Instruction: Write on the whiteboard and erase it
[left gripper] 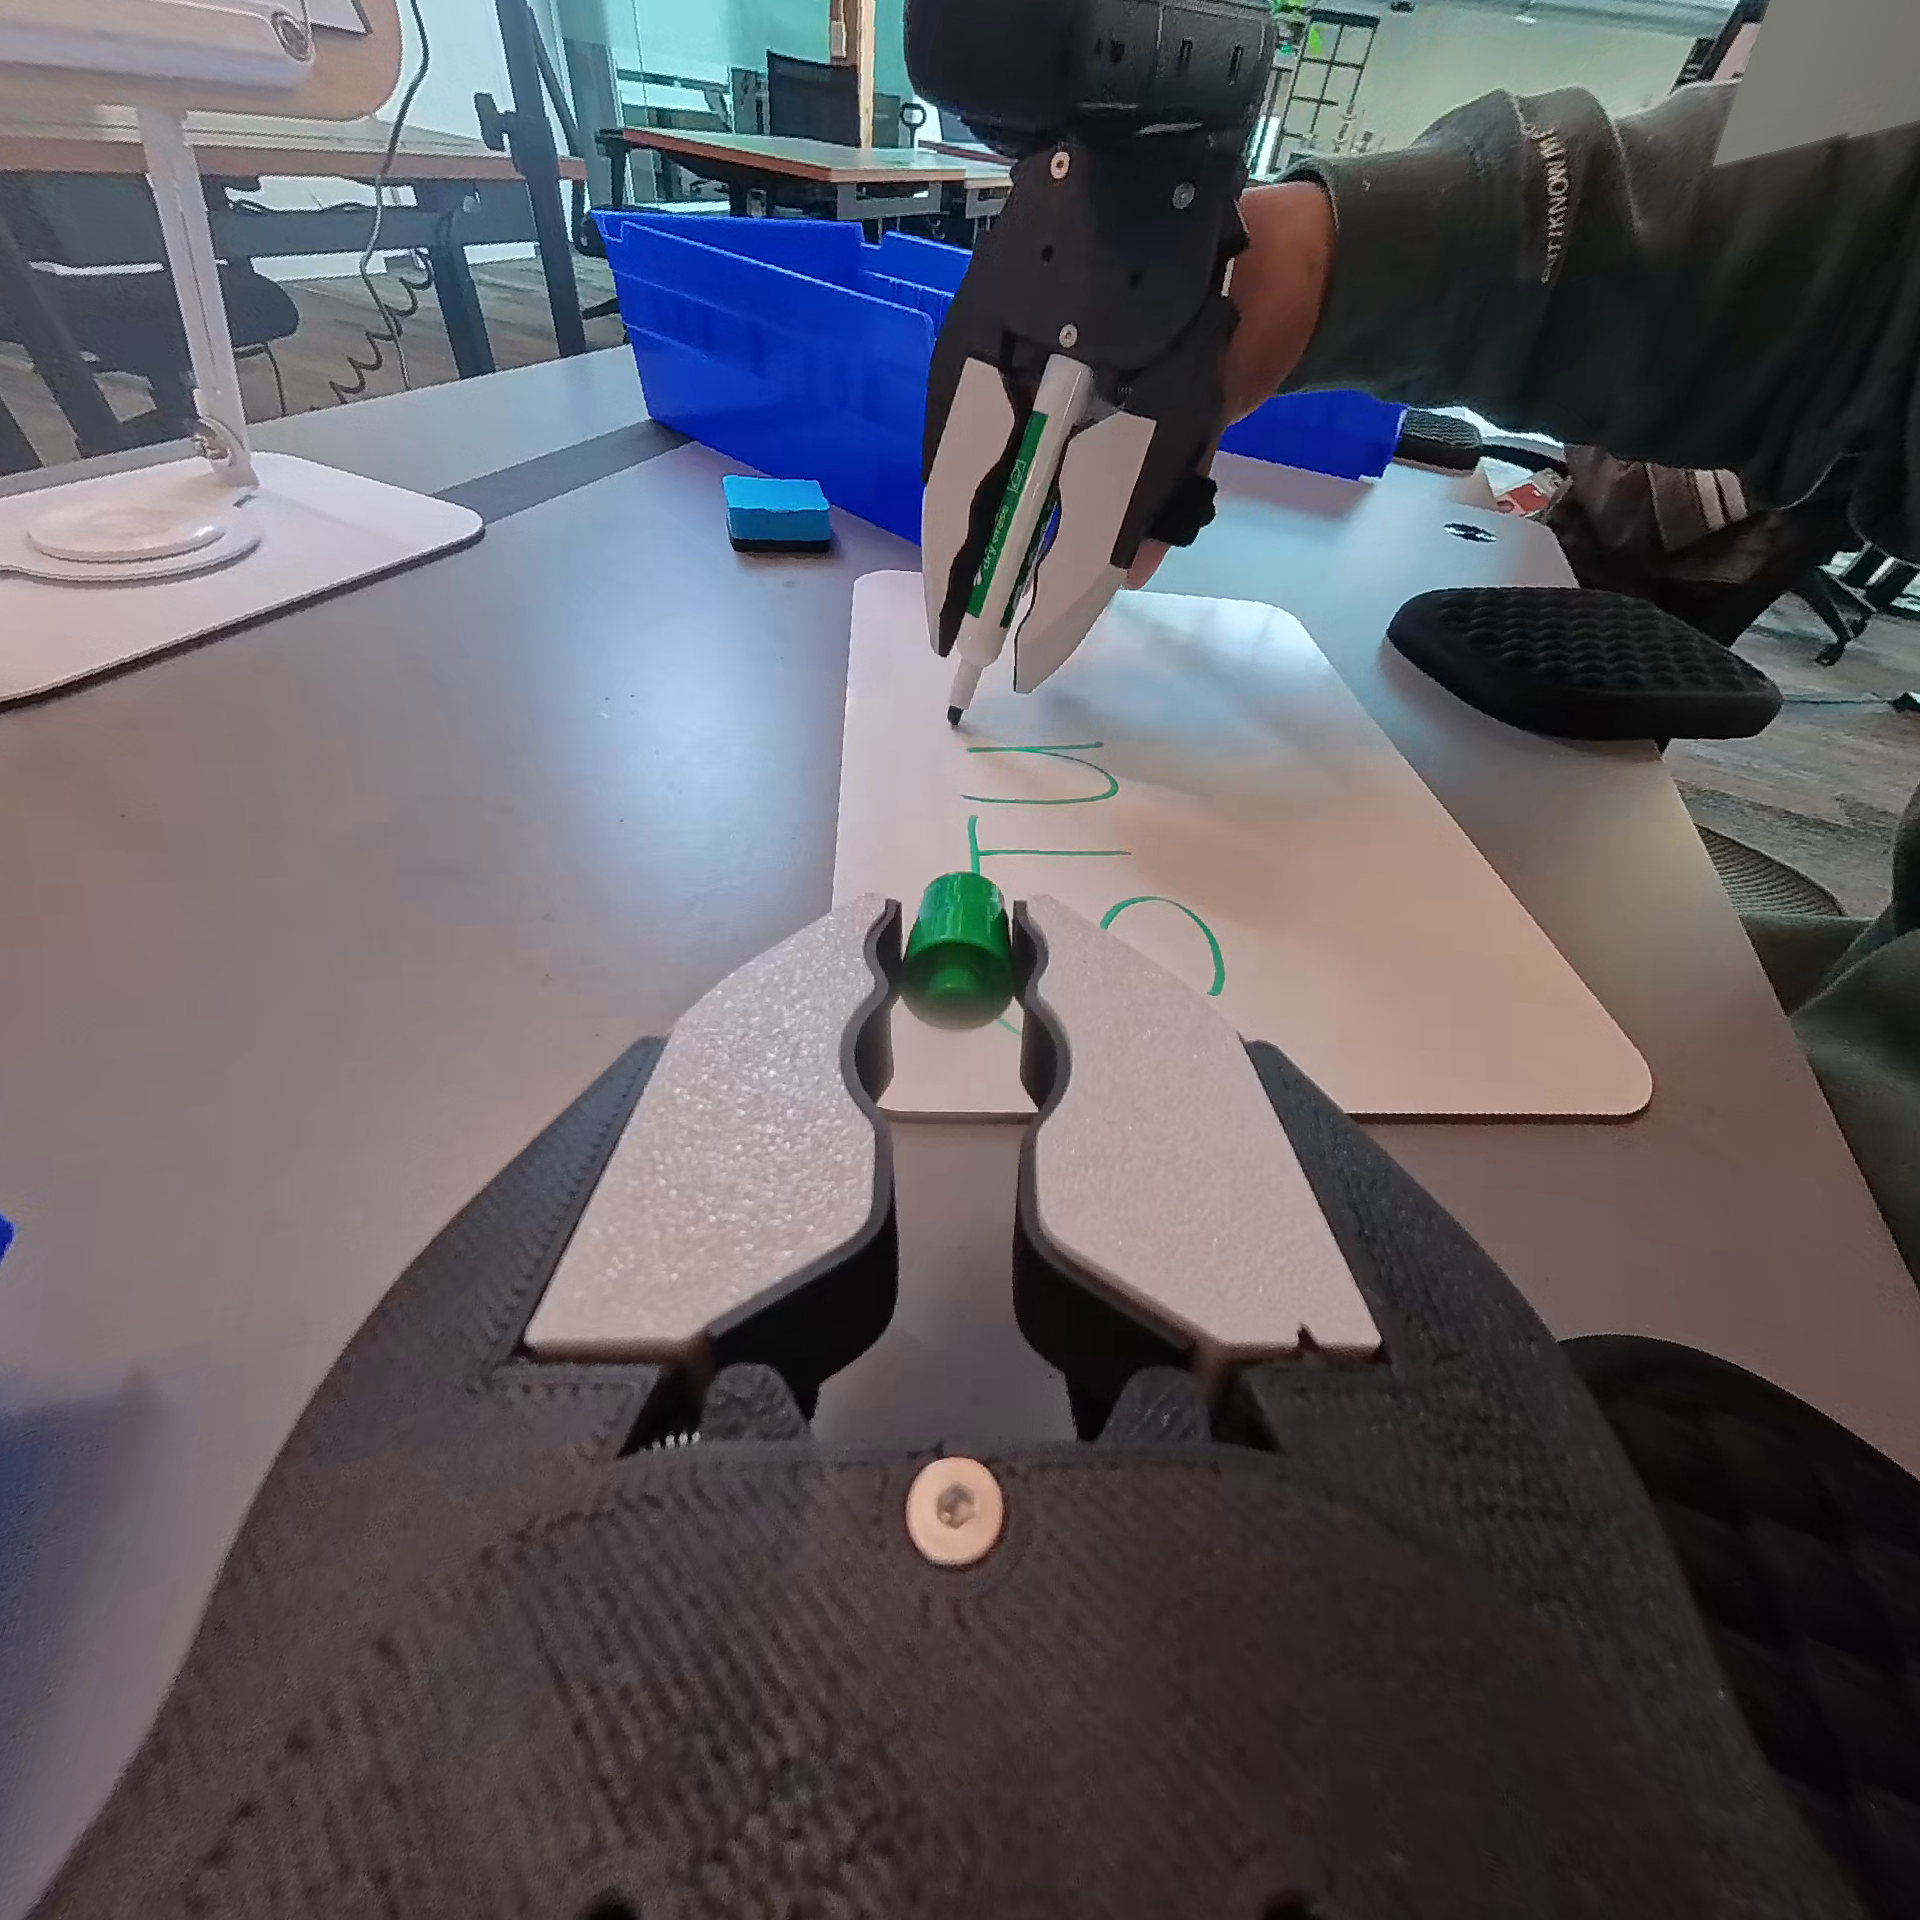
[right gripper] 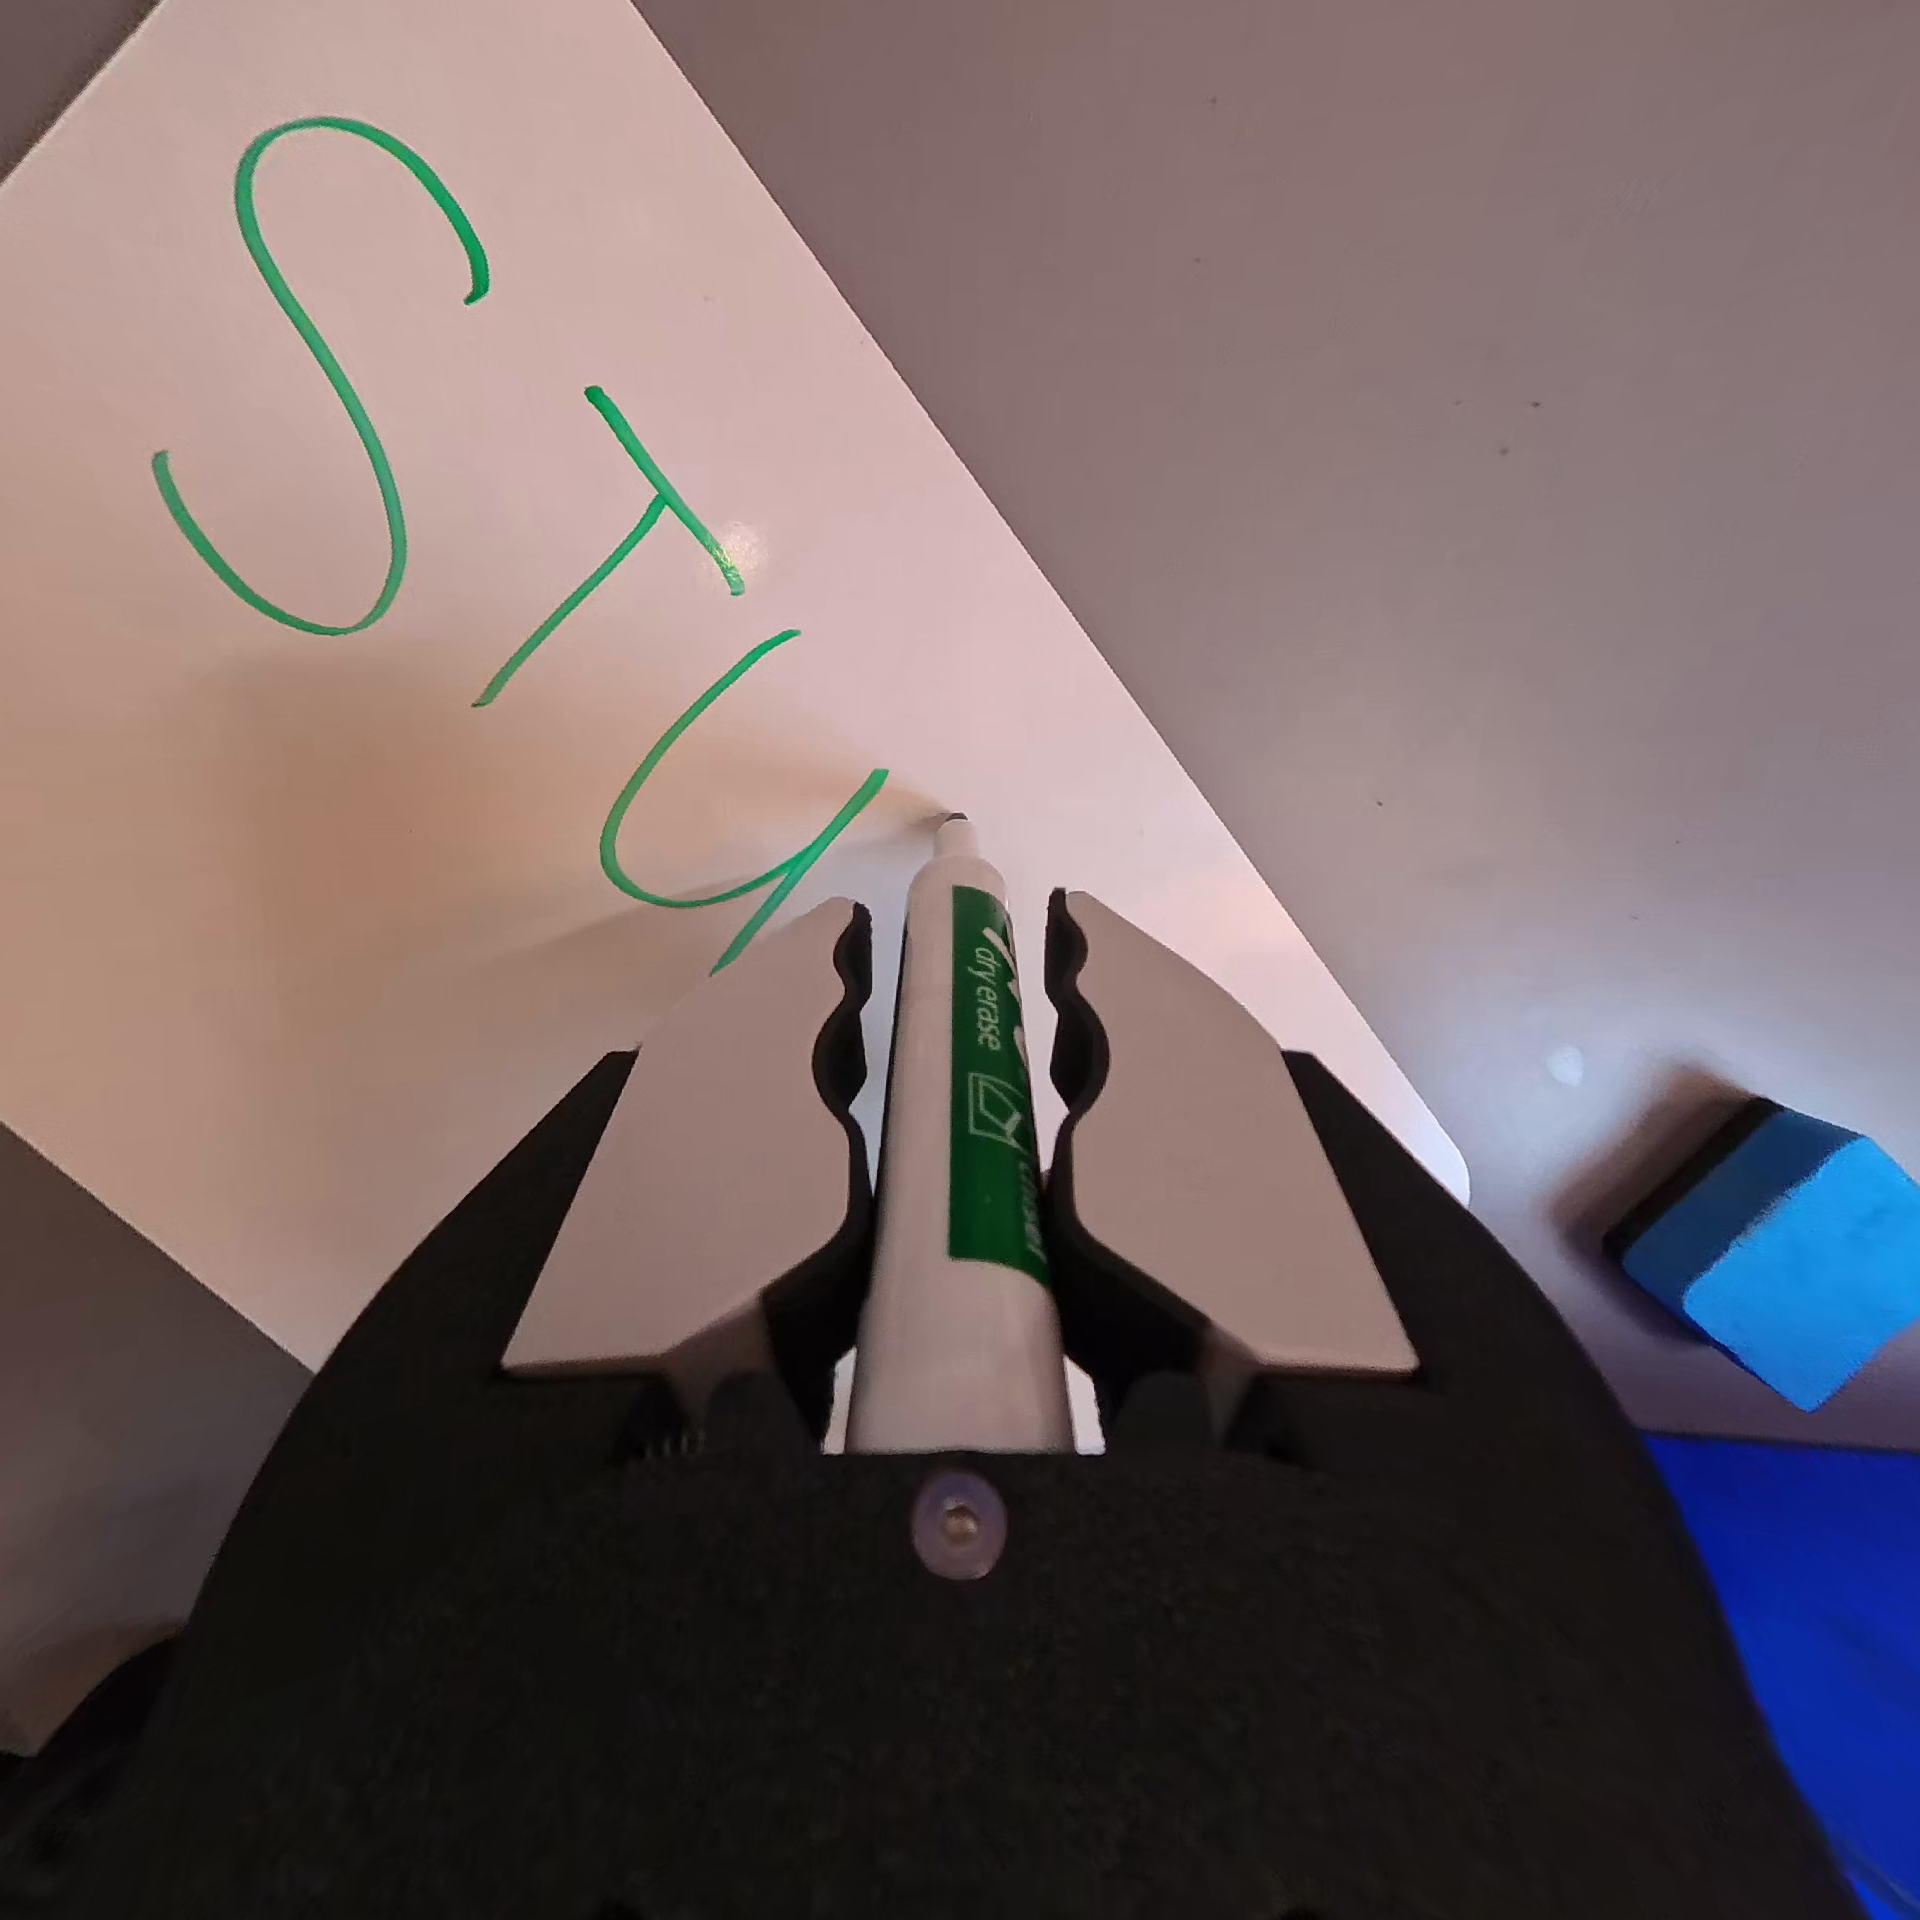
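Green strokes (right gripper: 343,416) cross the white whiteboard (left gripper: 1351,935), which lies flat on the grey worktop (left gripper: 416,831); there are 3 marks so far, running along the board's length. The right gripper (left gripper: 992,649) is held by a person's hand (left gripper: 1273,301) in a dark green sleeve (left gripper: 1610,281), pointing steeply down at the board. Its jaws are clamped on the marker (right gripper: 961,1143), a white barrel with a green label that runs lengthwise between the 2 fingers. The marker's dark tip touches the board surface just past the end of the last stroke, near the board's far edge.

In the left wrist view, the left gripper (left gripper: 956,914) sits low over the near short edge of the whiteboard. Its jaws are closed onto the green marker cap (left gripper: 956,951), pinched between the fingertips (left gripper: 831,935), with the cap just above the board; whether it touches the surface cannot be told.

Off the board, a blue eraser (left gripper: 777,511) with a dark base lies on the worktop, near the board's far corner and just in front of a blue plastic bin (left gripper: 769,312). A white stand (left gripper: 187,312) on a white mat (left gripper: 343,540) stands well apart at the far left. A black chair armrest (left gripper: 1579,660) juts in beside the worktop's right edge.
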Demonstrator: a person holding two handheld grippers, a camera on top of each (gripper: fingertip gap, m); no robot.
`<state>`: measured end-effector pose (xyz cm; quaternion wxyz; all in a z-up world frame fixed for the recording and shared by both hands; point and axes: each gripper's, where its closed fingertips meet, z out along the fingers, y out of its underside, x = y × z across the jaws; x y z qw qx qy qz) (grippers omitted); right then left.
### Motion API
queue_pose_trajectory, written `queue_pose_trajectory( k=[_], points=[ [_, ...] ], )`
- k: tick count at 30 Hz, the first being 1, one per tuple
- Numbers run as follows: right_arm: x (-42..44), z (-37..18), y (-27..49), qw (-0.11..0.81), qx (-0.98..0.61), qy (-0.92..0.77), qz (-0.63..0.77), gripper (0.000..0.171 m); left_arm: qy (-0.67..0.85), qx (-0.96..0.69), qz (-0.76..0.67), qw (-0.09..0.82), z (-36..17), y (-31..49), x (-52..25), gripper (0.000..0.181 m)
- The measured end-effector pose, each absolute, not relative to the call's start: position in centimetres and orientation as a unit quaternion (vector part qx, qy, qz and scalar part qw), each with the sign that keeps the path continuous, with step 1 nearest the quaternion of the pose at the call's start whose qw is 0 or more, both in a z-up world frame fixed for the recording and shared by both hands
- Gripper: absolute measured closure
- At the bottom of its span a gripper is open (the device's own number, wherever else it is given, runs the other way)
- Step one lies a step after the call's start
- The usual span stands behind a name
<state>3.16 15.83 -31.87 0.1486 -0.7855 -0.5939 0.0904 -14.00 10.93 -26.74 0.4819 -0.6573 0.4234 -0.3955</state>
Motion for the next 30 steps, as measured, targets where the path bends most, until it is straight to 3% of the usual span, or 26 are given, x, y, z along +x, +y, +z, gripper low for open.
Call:
queue_pose_trajectory(
  k=[14, 30],
  points=[
    [6.8, -31.8, 11.5, 0.118, -0.796, -0.589, 0.070, 0.138, 0.420, -0.659, -0.397, 0.482, -26.7, 11.0, -14.1, 0.161],
    [6.1, -31.4, 15.8, 0.163, -0.806, -0.562, 0.092, 0.138, 0.420, -0.661, -0.397, 0.479, -26.8, 11.1, -14.1, 0.161]
  ],
)
